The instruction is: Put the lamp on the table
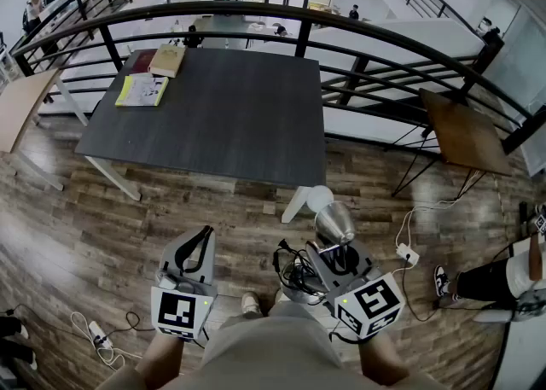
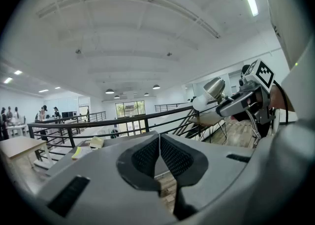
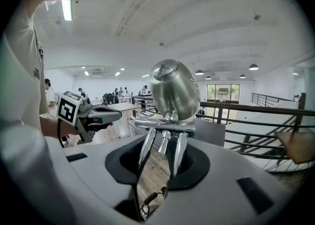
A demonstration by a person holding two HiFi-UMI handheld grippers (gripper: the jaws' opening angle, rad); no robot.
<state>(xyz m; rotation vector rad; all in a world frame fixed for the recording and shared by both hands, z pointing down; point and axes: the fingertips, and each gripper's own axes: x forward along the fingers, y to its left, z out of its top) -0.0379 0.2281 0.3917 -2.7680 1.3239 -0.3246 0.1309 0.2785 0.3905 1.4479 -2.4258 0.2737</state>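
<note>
**Lamp in the right gripper, desk straight ahead**

The left gripper (image 1: 206,231) is at the left, above the wooden floor (image 1: 102,209). Its fingers (image 2: 145,157) are clenched together, pad against pad, with nothing between them. It does not touch the lamp.

To its right, the right gripper (image 1: 334,257) carries the lamp (image 1: 334,223). In the right gripper view its fingers are grasping the three shiny metal rods (image 3: 162,143) under the shade. The lamp is in the air, not on the desk and not on the floor. Its long axis runs along the fingers: the rods are between the pads, and the chrome shade (image 3: 174,91) stands beyond the fingertips and tilts forward. A bundle of black cord (image 1: 299,276) hangs just beside this gripper; I judge that it belongs to the lamp.

The relation that matters is this: the dark desk (image 1: 222,115) is ahead of the lamp, and in the head view its near edge is just beyond the shade. So the move is forward and onto the top, and the right hand is the one to do it. Two books (image 1: 167,61) and a yellow booklet (image 1: 142,90) are on the far left corner, well apart from the near right part of the desk.

About writing: I see no brand on the lamp. Each gripper has a cube with black and white square markers (image 1: 378,299), which are patterns and not words. The book covers are too small to read.
</note>
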